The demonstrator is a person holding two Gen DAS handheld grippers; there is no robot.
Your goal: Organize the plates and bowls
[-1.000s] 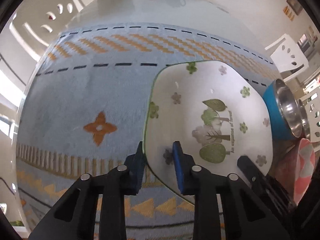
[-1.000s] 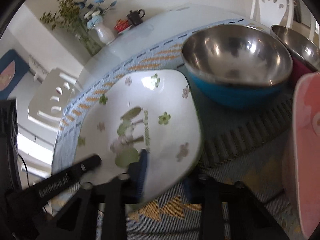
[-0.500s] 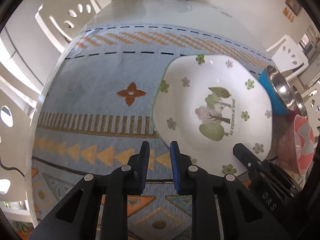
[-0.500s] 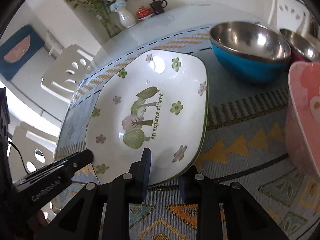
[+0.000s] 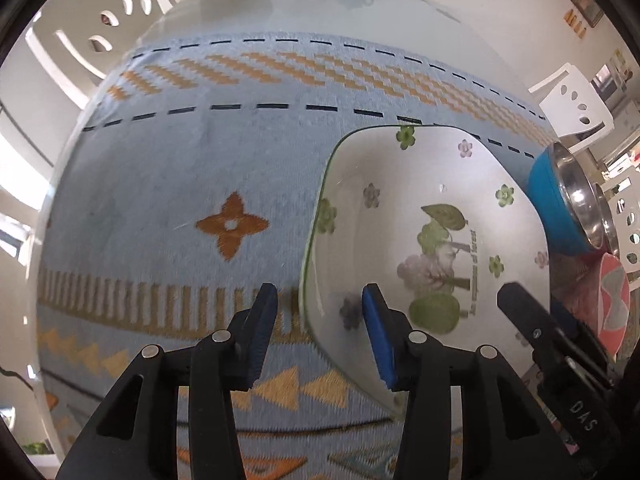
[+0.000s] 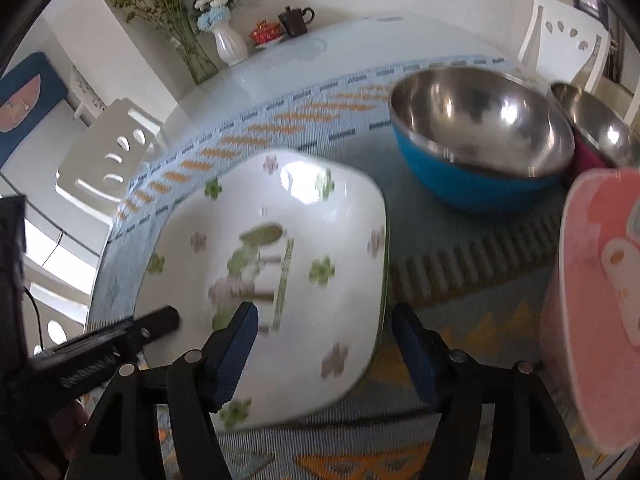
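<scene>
A white square plate [image 5: 420, 200] with green flowers and a tree print lies on the patterned cloth. My left gripper [image 5: 318, 300] straddles its left rim, jaws opening, pads clear of the rim. At the plate's [image 6: 280, 208] right rim my right gripper [image 6: 324, 316] stands the same way, jaws opening wide with the edge between them, untouched. A steel bowl with a blue outside [image 6: 480, 136] stands behind the plate, a second steel bowl [image 6: 600, 128] further right. A pink dish [image 6: 600, 280] is at the right edge.
The blue and orange woven cloth [image 5: 180, 184] covers the near half of a glass table. A white vase with flowers [image 6: 230, 44], a dark teapot [image 6: 296, 20] and a red cup stand at the far end. White chairs [image 6: 112, 152] ring the table.
Both grippers were shut on the plate's rim a second ago. Their jaws have since spread apart and no longer press on it.
</scene>
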